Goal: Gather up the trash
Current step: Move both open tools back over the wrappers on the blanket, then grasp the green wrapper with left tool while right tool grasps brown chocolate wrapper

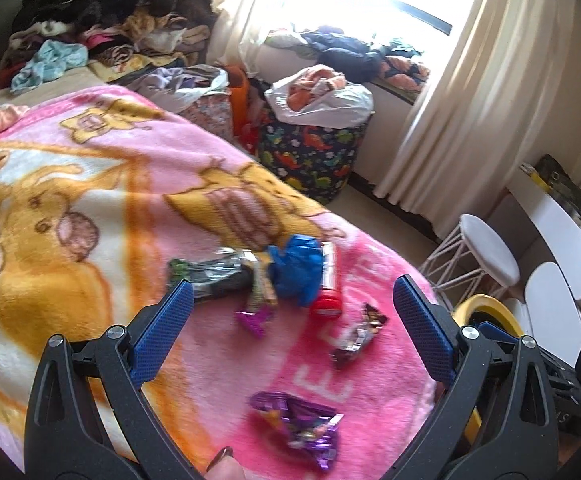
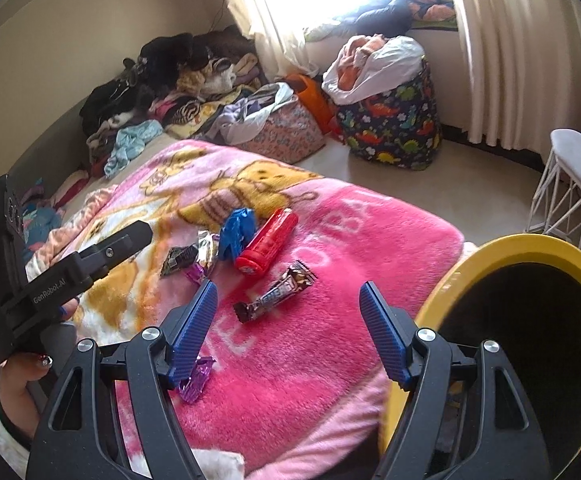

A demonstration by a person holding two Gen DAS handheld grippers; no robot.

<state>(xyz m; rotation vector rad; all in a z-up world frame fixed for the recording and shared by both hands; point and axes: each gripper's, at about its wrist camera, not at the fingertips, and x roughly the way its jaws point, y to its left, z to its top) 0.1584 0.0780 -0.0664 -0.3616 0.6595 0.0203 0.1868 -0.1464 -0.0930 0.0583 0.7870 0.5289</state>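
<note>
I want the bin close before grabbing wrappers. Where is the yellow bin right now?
The yellow bin stands off the bed's right edge in the right wrist view, beside the pink blanket and in front of the white stool.

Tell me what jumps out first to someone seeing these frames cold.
The bright pink cartoon blanket fills both views, with a scatter of trash at its middle: a red tube, a crumpled blue bag, a chocolate bar wrapper and a purple wrapper nearest the camera. At the right, a yellow-rimmed bin stands by the bed edge. Both the left gripper and the right gripper hang open above the litter.
</note>
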